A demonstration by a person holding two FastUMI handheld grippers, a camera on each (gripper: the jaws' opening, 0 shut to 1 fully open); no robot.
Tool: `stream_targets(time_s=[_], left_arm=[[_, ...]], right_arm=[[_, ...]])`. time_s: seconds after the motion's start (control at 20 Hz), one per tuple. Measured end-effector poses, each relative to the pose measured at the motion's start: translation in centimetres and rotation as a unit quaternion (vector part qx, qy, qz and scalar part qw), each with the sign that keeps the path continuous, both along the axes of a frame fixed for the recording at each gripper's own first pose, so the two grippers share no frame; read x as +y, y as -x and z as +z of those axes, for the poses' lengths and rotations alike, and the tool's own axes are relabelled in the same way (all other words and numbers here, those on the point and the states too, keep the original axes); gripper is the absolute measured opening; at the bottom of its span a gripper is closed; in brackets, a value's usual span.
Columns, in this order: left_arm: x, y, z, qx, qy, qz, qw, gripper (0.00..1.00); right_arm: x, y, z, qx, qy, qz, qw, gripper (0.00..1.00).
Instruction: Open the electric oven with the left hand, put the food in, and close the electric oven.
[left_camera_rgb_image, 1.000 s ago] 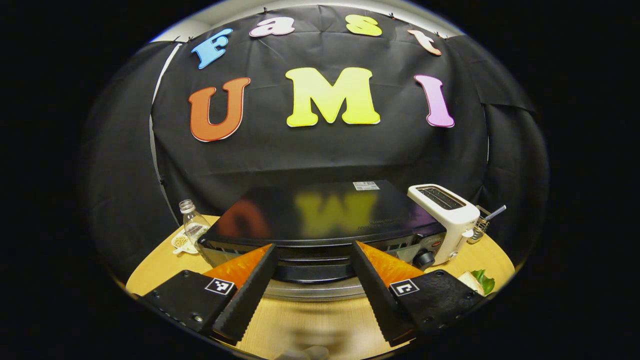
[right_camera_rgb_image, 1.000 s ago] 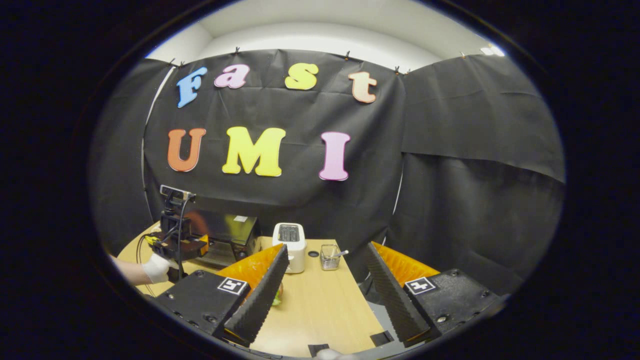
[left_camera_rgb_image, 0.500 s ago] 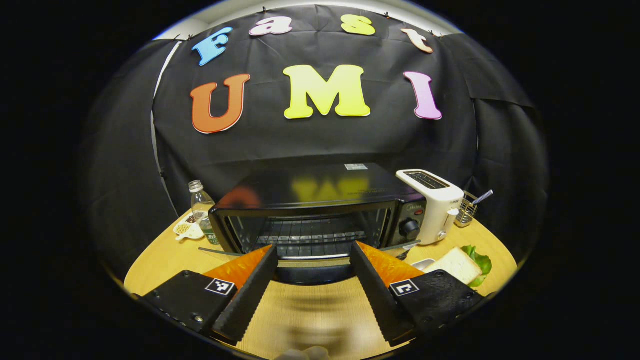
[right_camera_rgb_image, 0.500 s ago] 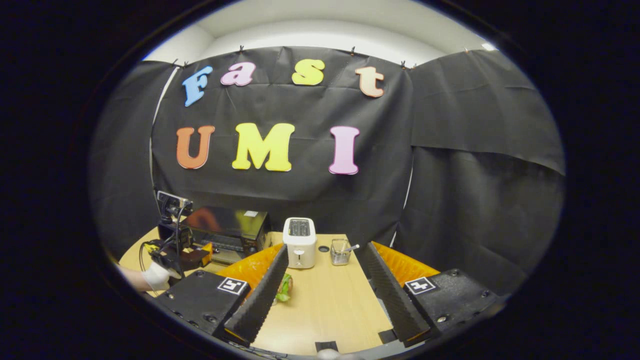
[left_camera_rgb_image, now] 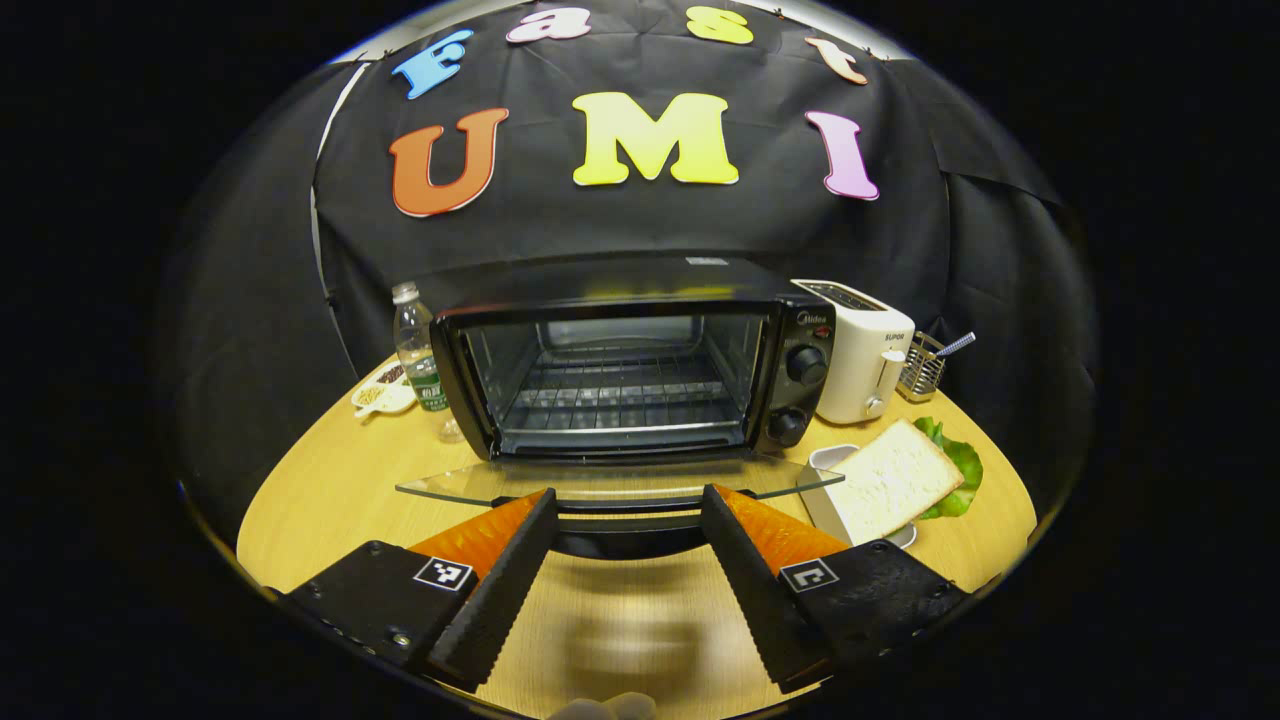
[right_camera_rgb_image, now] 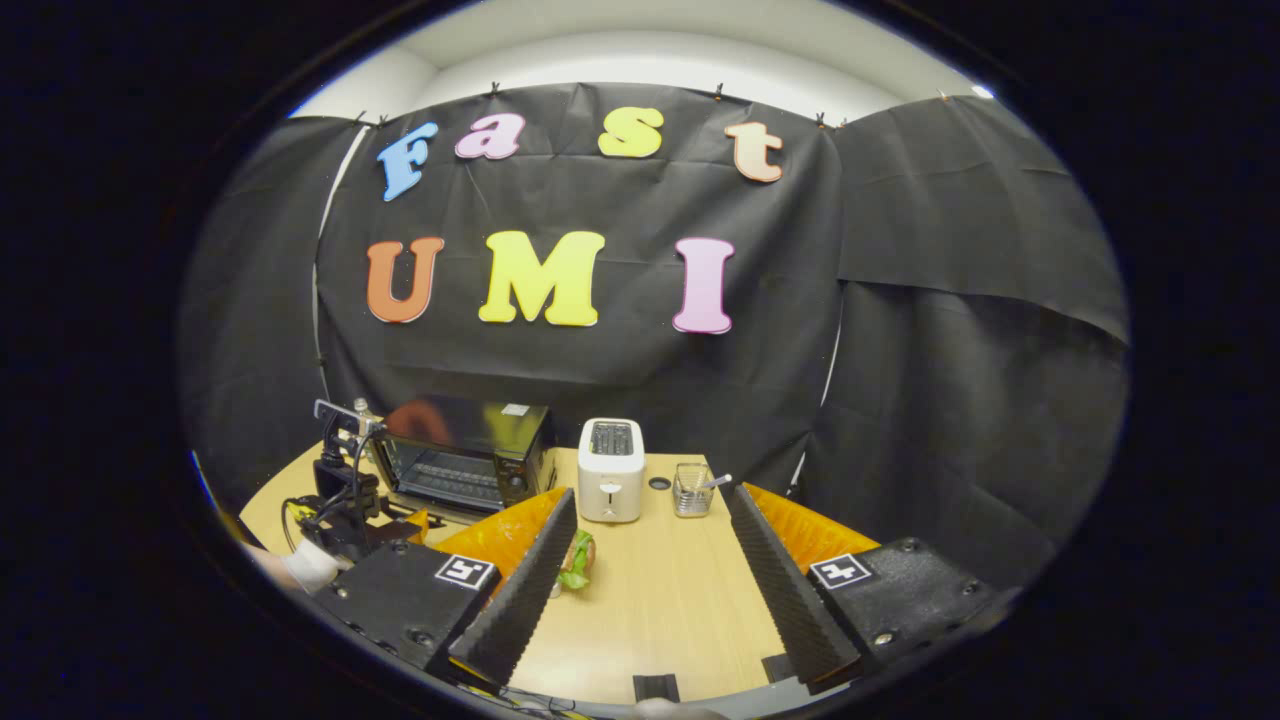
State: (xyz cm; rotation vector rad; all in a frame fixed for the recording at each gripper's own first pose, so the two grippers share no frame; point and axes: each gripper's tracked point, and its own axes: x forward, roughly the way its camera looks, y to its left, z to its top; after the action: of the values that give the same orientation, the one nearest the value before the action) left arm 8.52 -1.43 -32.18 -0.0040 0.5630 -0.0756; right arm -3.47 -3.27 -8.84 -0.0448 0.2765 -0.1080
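On table [left_camera_rgb_image: 330,500], ahead of left gripper [left_camera_rgb_image: 625,560]: black oven [left_camera_rgb_image: 640,350] with glass door [left_camera_rgb_image: 620,482] dropped flat, wire rack bare inside, two knobs at its right. Just right of door, bread [left_camera_rgb_image: 885,480] on lettuce, near white toaster [left_camera_rgb_image: 855,350]. Left gripper spread wide at door's front edge, gripping nothing; right gripper [right_camera_rgb_image: 650,590] likewise wide apart and empty, over table, well apart from oven [right_camera_rgb_image: 465,460].

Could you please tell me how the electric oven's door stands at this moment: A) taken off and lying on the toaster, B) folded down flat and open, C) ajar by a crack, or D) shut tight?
B: in the left gripper view the glass door lies flat in front of the electric oven, whose wire rack is exposed.
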Motion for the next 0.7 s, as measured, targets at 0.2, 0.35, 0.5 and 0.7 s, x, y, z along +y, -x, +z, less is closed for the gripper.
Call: stream_targets(time_s=[0.2, 0.35, 0.5, 0.7], left_arm=[[-0.1, 0.9, -1.5, 0.020, -0.002, -0.002, 1.000, 0.97], [-0.1, 1.3, -2.2, 0.035, -0.004, -0.003, 0.999, 0.97], [-0.3, 1.7, -3.2, 0.056, -0.012, -0.010, 0.998, 0.95], [-0.5, 2.6, -5.7, 0.096, -0.008, -0.011, 0.995, 0.94]], right_arm=[[-0.2, 0.4, -0.6, 0.007, 0.003, -0.001, 1.000, 1.00], [-0.4, 0.5, -1.0, 0.010, 0.001, 0.000, 1.000, 1.00], [-1.3, 0.7, -1.5, 0.015, 0.004, -0.009, 1.000, 1.00], [-1.8, 0.8, -1.9, 0.020, 0.005, -0.015, 1.000, 1.00]])
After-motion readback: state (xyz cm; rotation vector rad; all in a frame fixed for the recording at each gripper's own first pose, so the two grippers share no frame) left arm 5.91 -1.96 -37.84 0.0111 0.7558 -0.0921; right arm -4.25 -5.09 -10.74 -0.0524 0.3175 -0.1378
